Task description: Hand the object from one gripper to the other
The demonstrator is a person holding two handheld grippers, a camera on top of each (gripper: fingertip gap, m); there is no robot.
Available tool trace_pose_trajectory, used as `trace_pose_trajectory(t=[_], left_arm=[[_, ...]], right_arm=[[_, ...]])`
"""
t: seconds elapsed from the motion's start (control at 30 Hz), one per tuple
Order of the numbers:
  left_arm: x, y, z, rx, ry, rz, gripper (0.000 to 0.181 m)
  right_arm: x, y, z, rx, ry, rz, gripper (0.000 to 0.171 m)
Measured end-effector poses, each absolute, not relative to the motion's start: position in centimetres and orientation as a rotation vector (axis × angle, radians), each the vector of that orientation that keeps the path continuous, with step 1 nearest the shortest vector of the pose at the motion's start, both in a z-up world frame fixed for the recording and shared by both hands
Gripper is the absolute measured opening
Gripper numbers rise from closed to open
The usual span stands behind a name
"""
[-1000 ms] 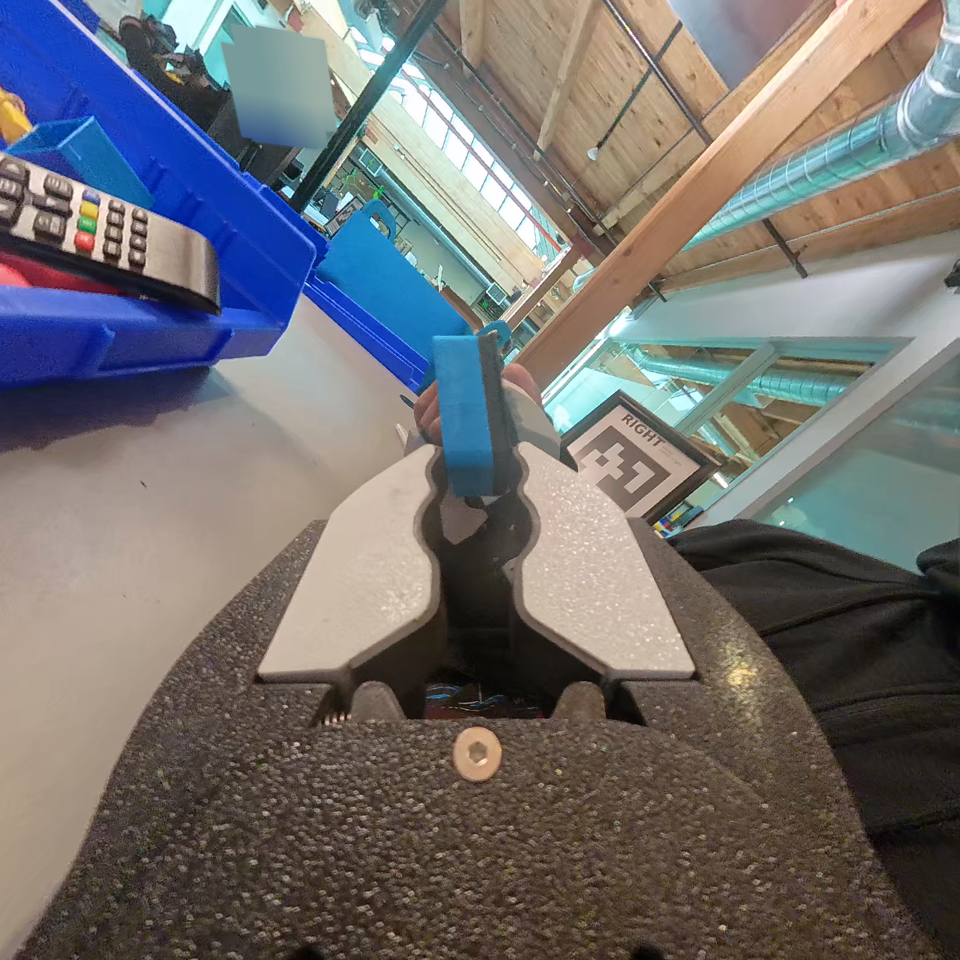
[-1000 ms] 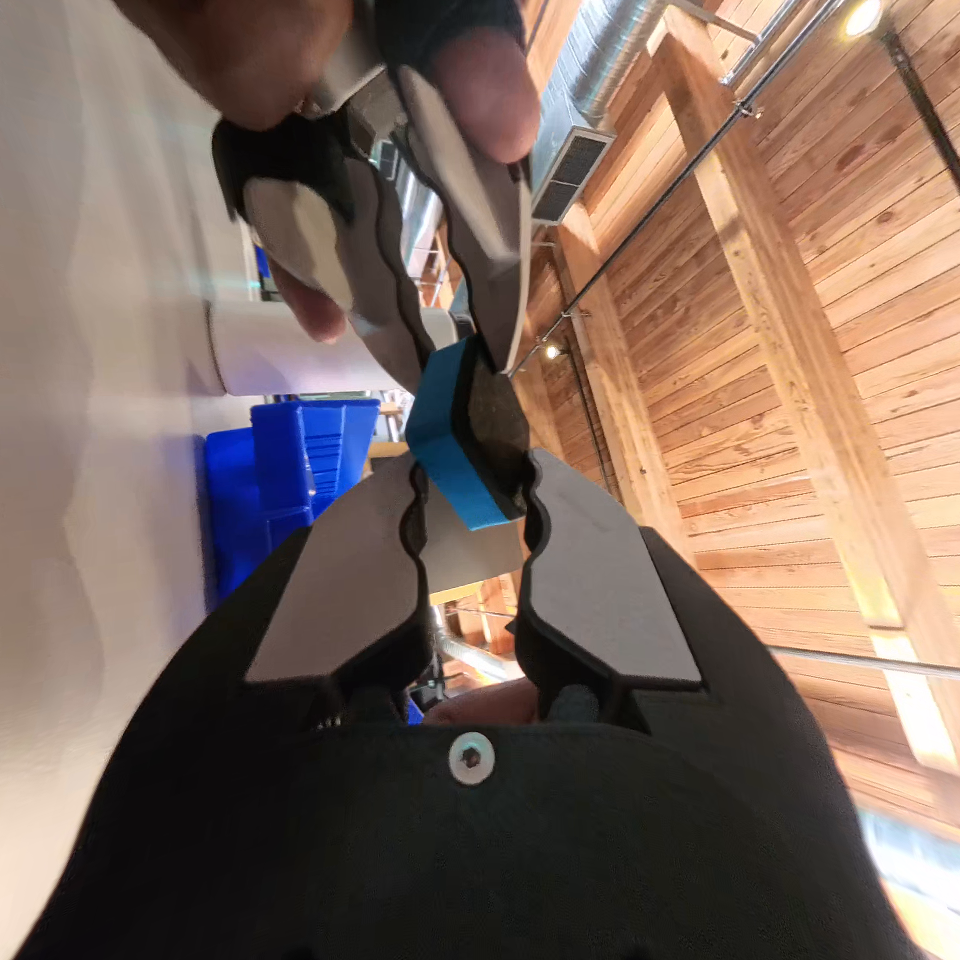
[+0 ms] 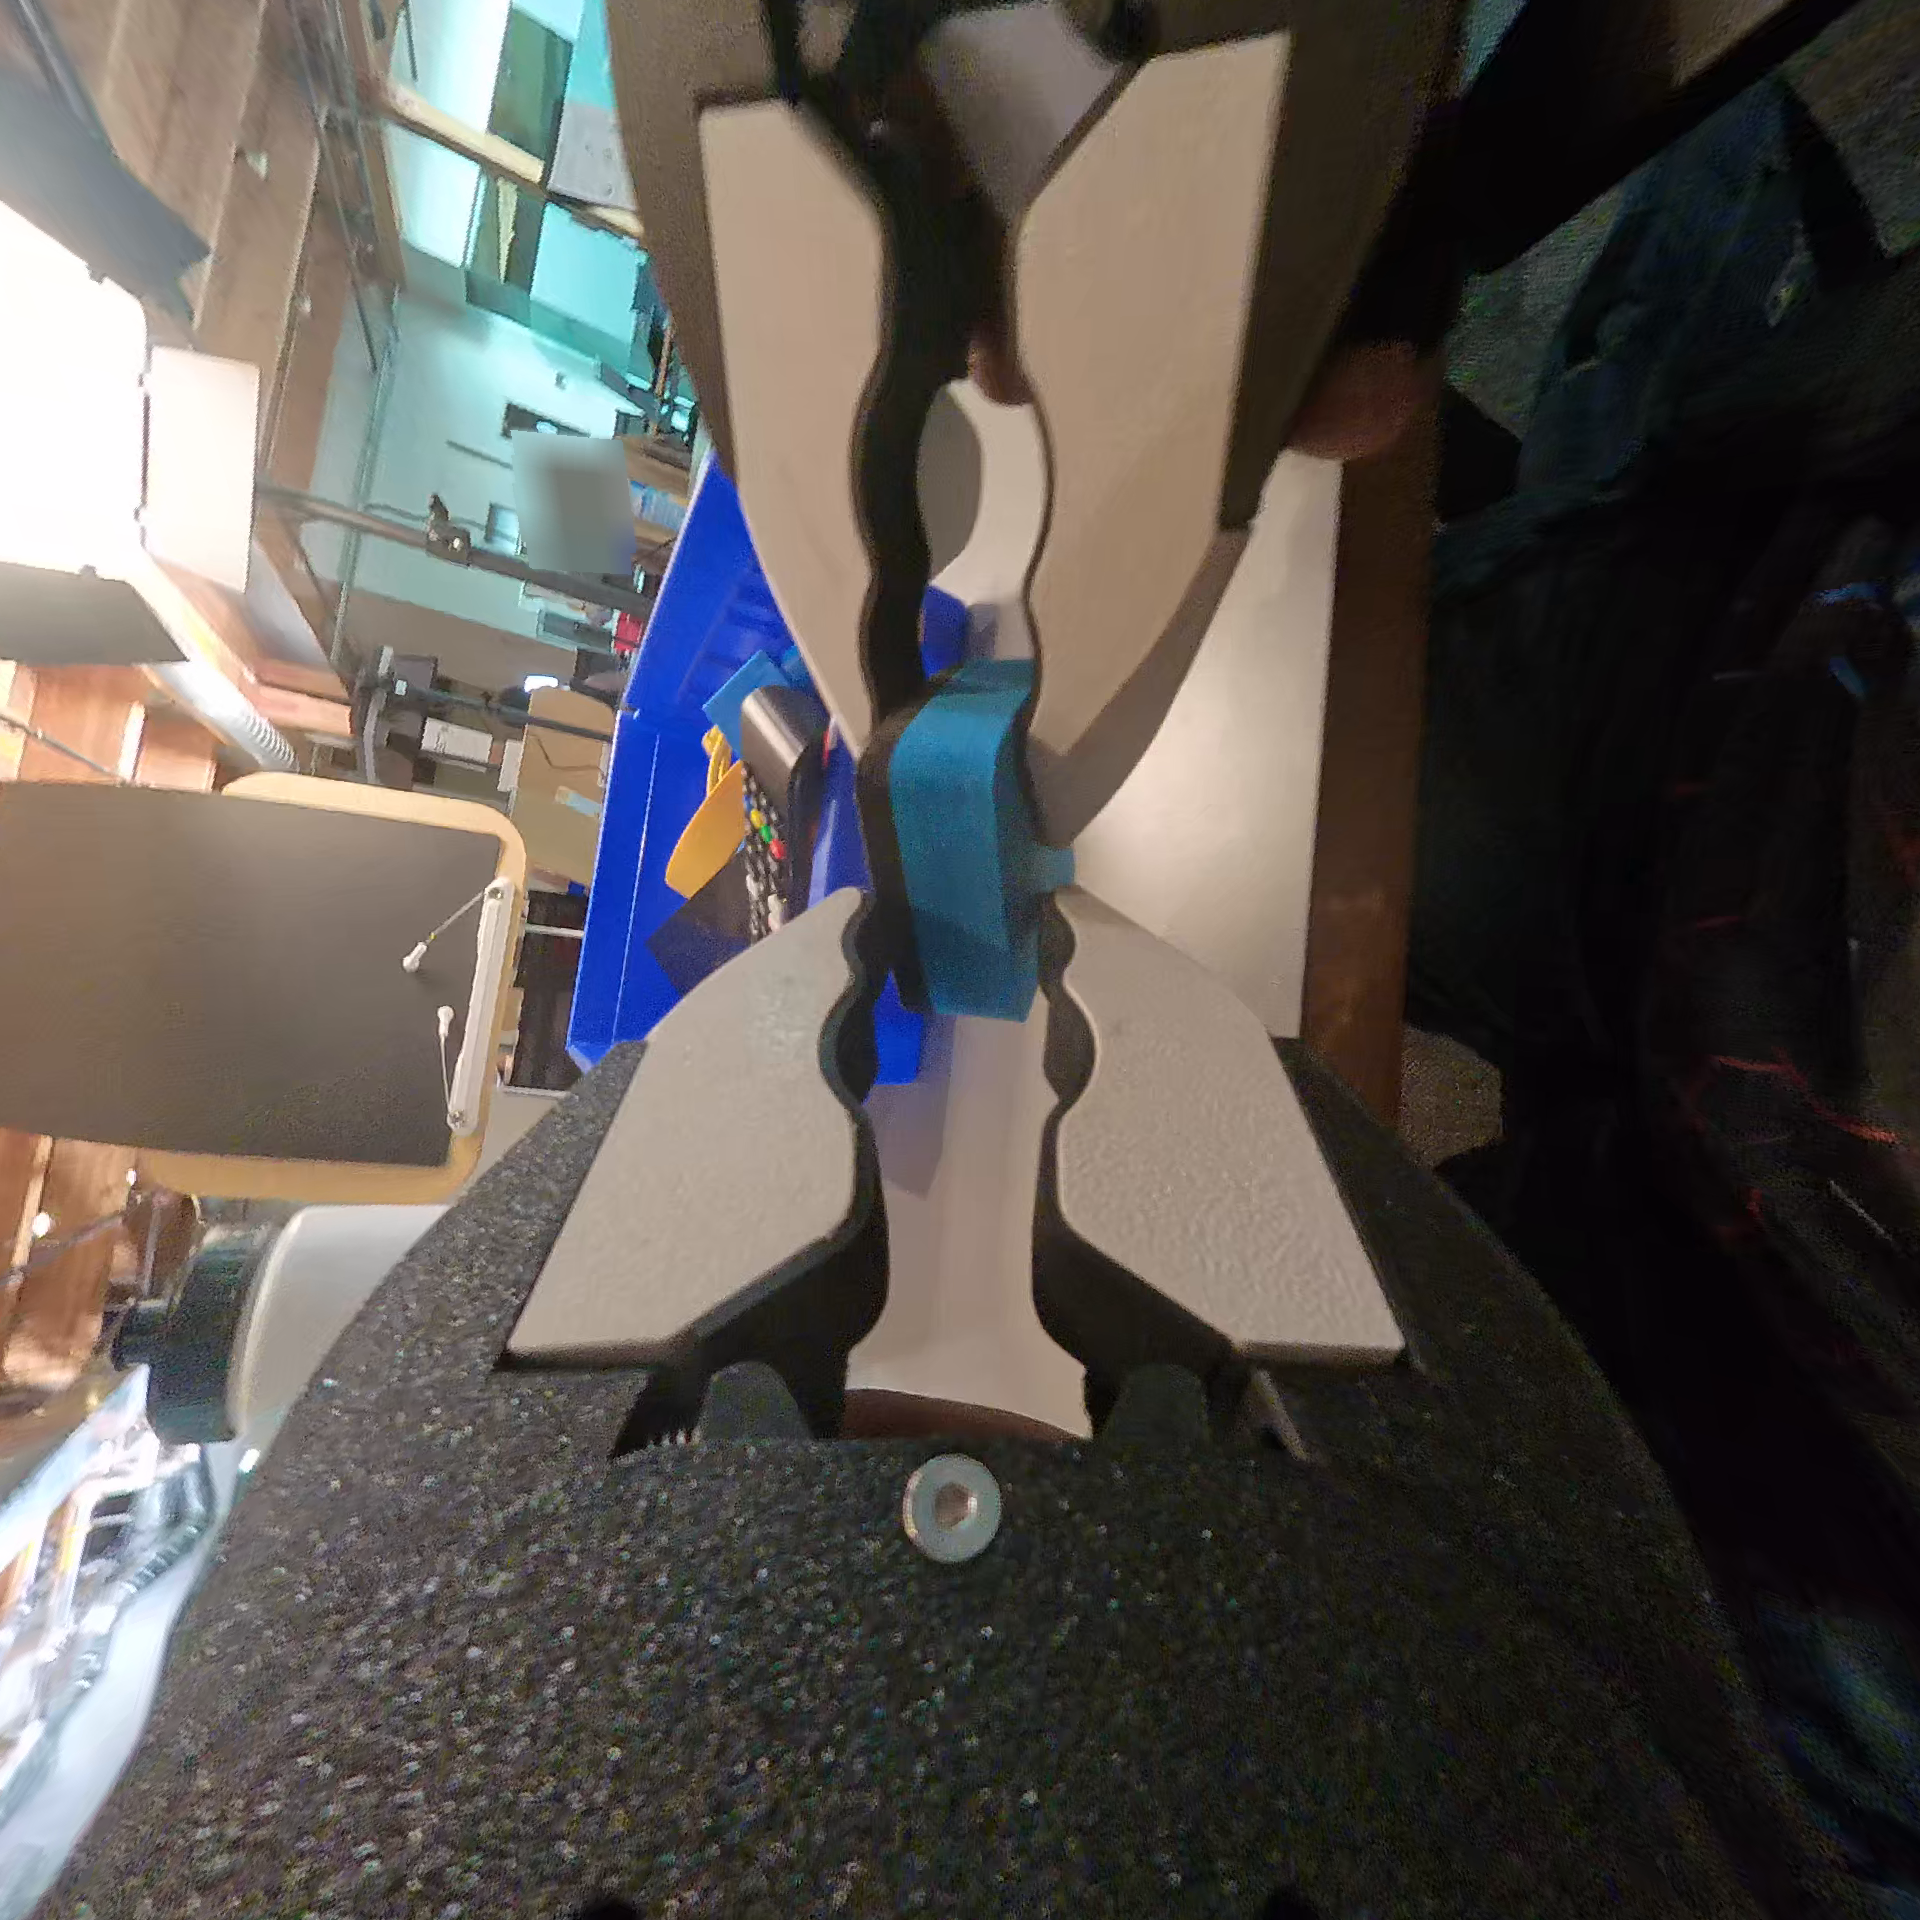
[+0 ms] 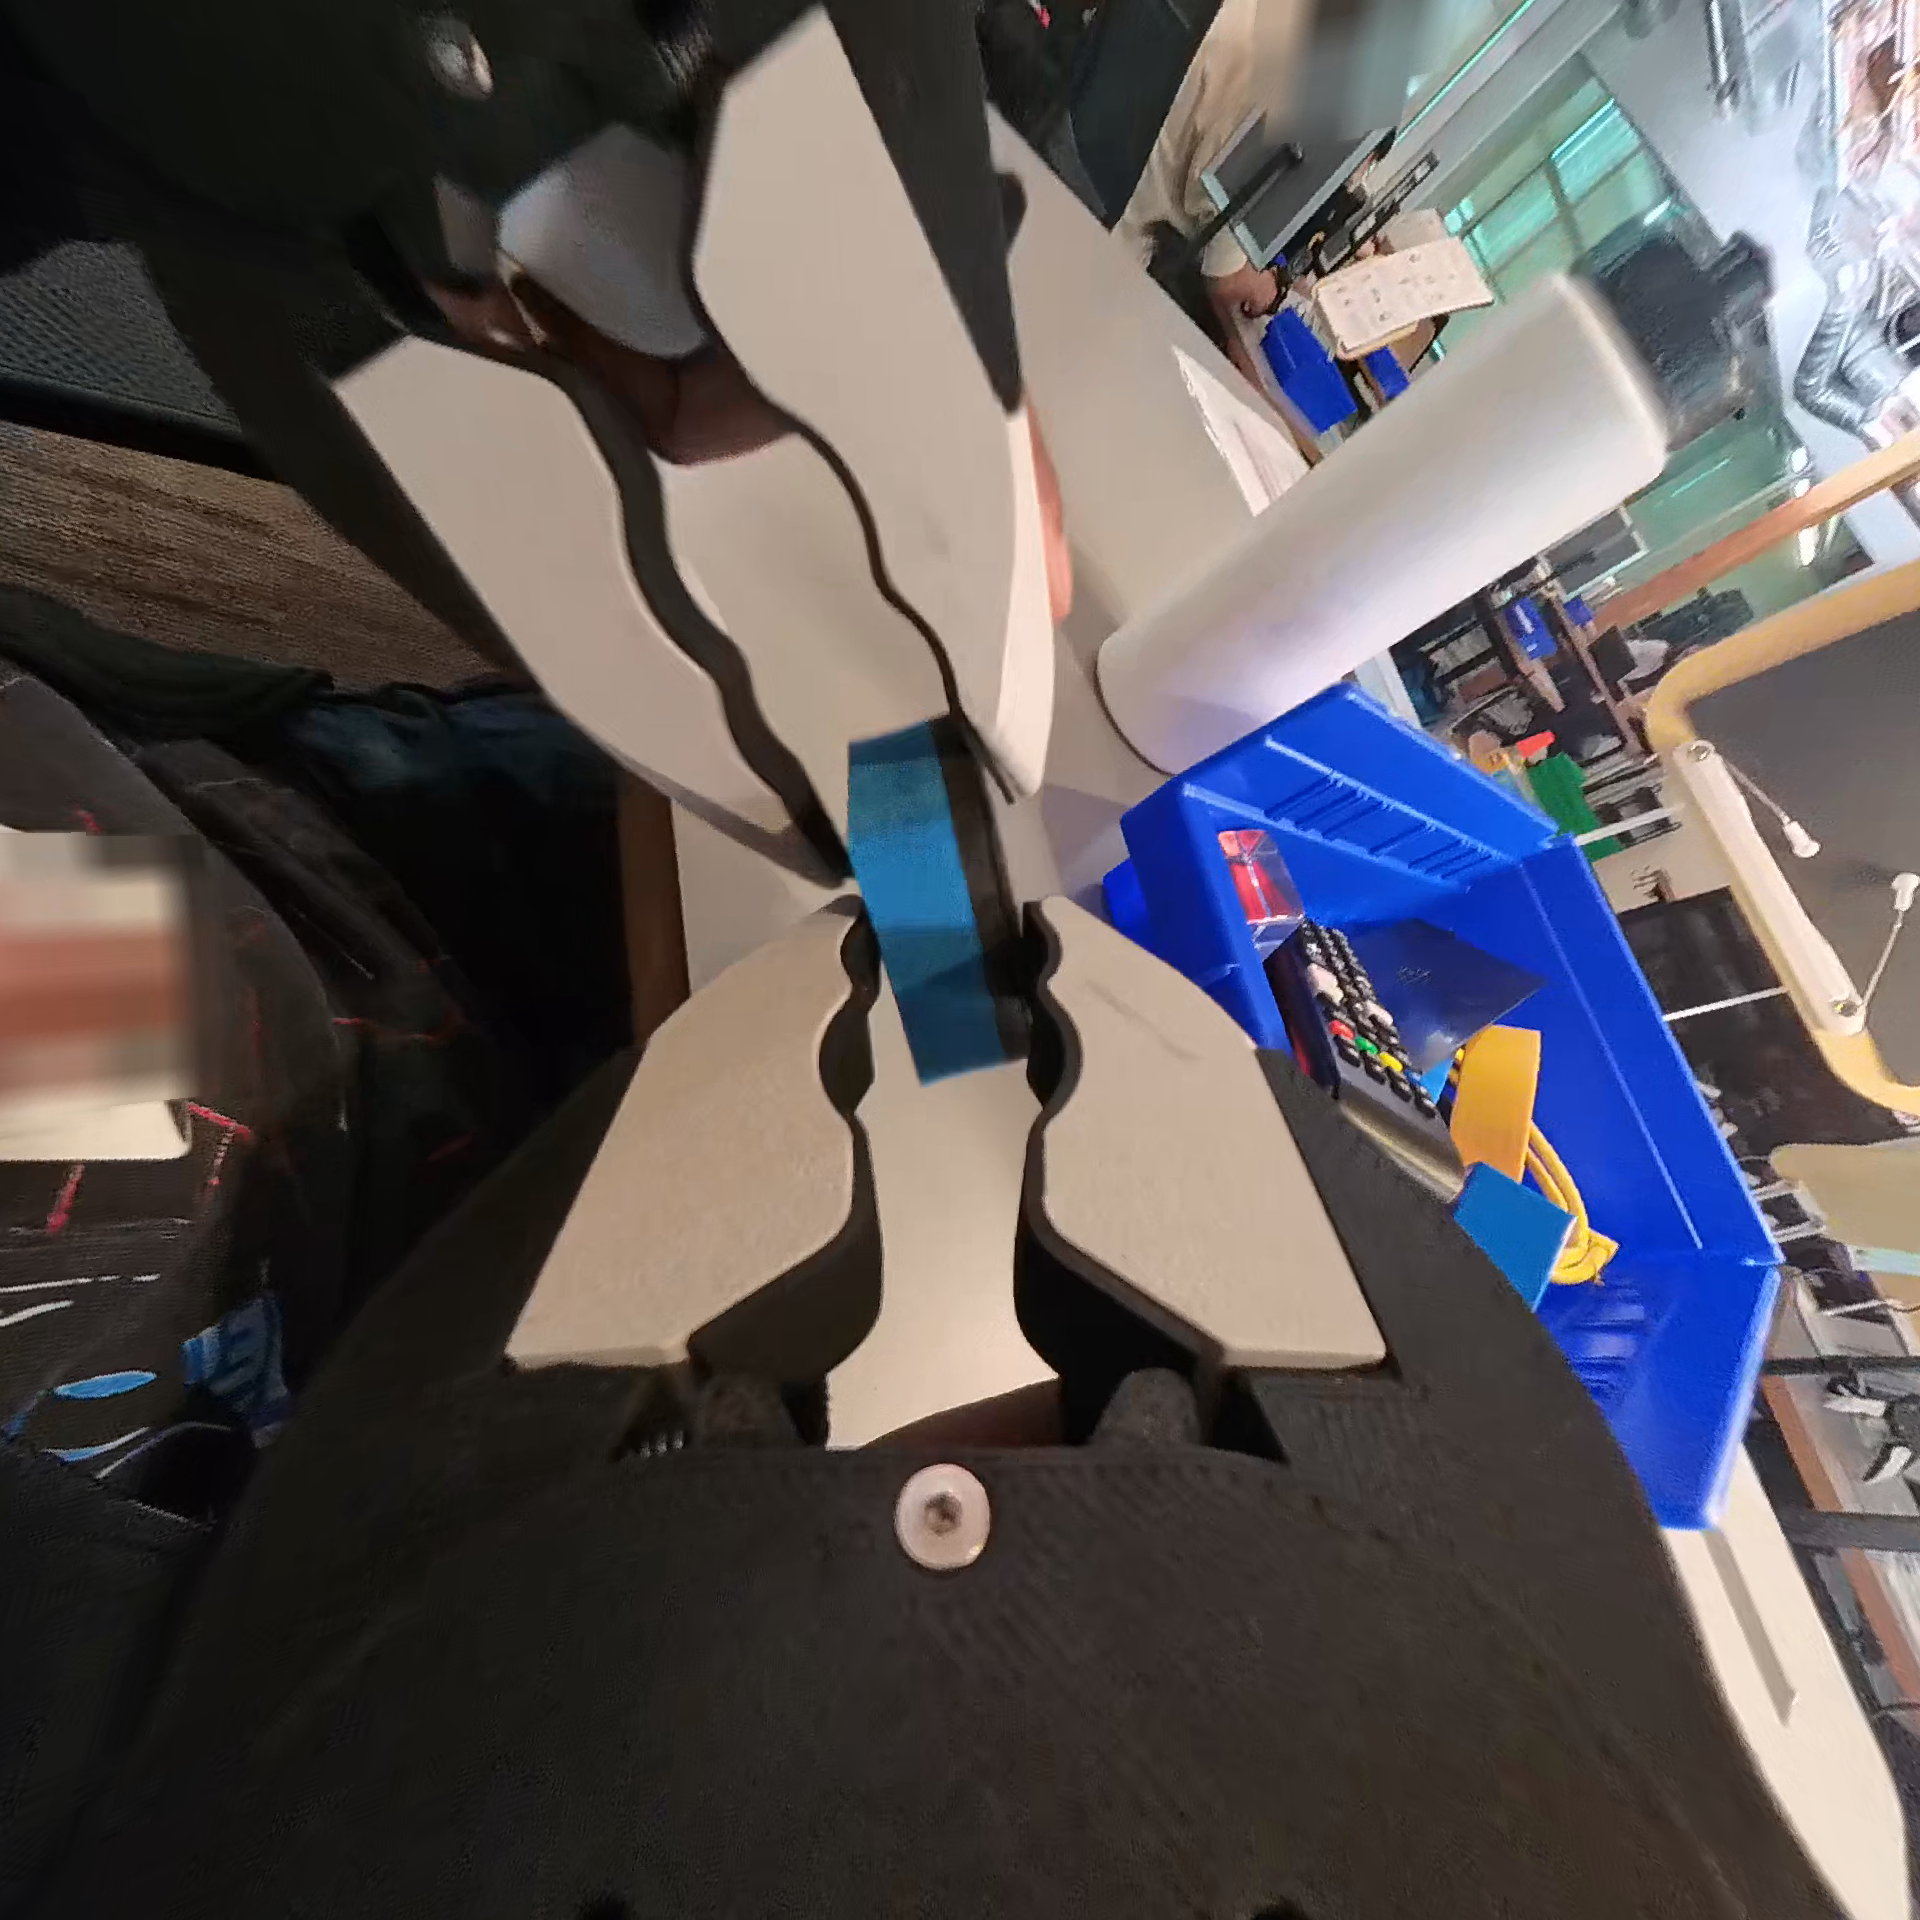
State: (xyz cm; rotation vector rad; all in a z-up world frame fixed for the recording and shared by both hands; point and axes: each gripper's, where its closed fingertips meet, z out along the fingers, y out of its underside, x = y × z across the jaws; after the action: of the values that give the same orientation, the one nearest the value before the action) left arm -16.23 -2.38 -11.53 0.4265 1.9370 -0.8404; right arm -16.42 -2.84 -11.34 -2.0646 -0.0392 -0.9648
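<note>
Jaws of both the left gripper (image 3: 956,925) and the right gripper (image 4: 945,925) now pinch the blue block (image 3: 951,831). Earlier the right stood wider.

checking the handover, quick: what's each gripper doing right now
Left gripper: fingers around the blue foam block with the black face; whether it grips cannot be told.
Right gripper: same block between its fingers; grip cannot be told.

blue-and-black object (image 3: 951,883), grey fingers (image 3: 717,1143), blue bin (image 4: 1621,1091)
</note>
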Motion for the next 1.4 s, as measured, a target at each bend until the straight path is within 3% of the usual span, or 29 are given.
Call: trace_pose_trajectory(t=[0.3, 0.57, 0.87, 1.13, 1.4], left_arm=[[-14.0, -1.4, -8.6, -0.382, 2.117, -1.569, 0.026], [-13.4, -1.5, -7.9, -0.897, 2.100, -2.099, 0.025], [-14.5, -1.9, -4.8, -0.954, 1.861, -2.578, 0.025], [-15.5, -1.1, -1.7, -0.859, 1.379, -2.983, 0.025], [-16.1, -3.0, -3.4, -0.867, 1.344, -2.978, 0.025]], right_arm=[[-14.9, -4.3, -5.8, -1.656, -0.071, -1.485, 0.043], [-15.1, -3.3, -6.9, -1.518, -0.212, -1.789, 0.051], [-15.5, -3.9, -5.0, -1.413, 0.256, -1.232, 0.046], [-16.5, -3.6, -3.9, -1.173, 0.558, -0.244, 0.044], [-16.0, -2.8, -4.4, -1.089, 0.625, -0.084, 0.040]])
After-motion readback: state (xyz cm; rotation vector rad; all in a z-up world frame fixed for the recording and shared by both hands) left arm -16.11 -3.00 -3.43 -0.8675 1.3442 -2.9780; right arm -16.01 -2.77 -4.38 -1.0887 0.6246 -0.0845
